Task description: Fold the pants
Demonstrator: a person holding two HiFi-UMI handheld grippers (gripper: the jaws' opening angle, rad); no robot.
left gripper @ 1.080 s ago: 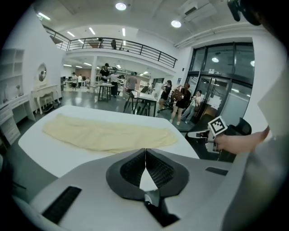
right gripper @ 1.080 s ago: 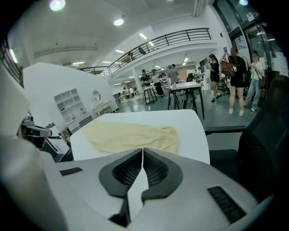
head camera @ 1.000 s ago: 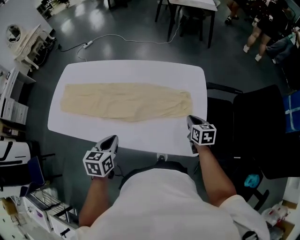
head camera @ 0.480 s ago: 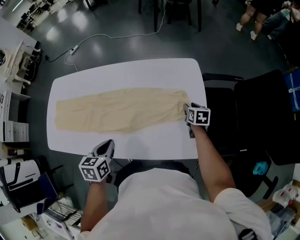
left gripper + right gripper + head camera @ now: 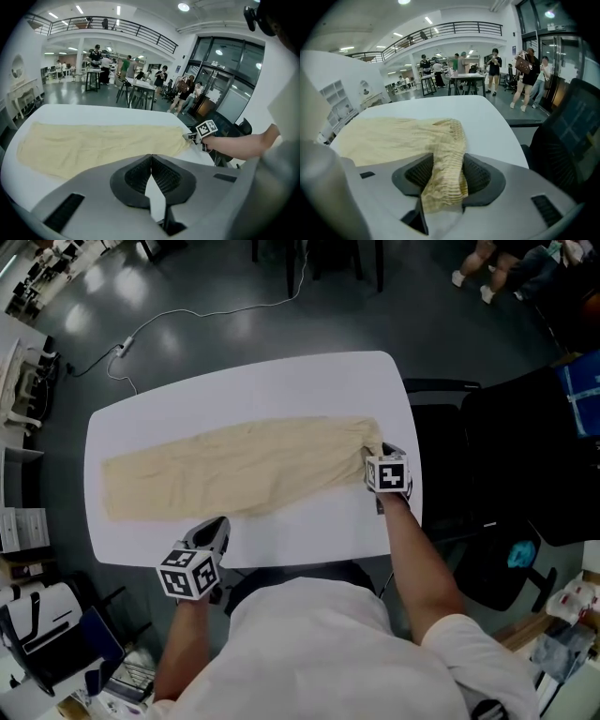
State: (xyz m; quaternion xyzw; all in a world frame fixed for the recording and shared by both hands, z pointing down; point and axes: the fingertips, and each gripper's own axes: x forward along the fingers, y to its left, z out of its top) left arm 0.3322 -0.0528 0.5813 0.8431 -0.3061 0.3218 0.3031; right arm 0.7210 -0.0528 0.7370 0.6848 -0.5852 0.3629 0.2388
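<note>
The white rounded-corner bench [image 5: 281,381] is carrying everything here. The pale yellow cloth pants [image 5: 234,470] are lying flat along it, stretched lengthwise. Their leg ends are pointing to the left of the head view, and the gathered elastic waistband [image 5: 450,140] is sitting close to the bench's right edge.

The cloth is showing soft wrinkles and no stiffness, so it is probably going to handle as a light, limp thing. It will likely sag from any single hold, trail behind the lift, and slide easily over the smooth top. Nothing about it is looking fragile. The ribbed waistband is the thickest, firmest part and is offering the surest bite. A matching hold nearer the other side of the garment would be keeping the fold square.

The right hand-held gripper [image 5: 443,173] is standing at that waistband. Its jaws have just been opening and are now spread wide, with the bunched elastic lying between them. The pads seem not to be pressing on it, though the cloth is filling much of the gap, so this is hard to be sure of.

The left hand-held gripper [image 5: 151,173] is hovering over the bench's near edge, just short of the pants. Its jaws are closed together and are holding nothing.
</note>
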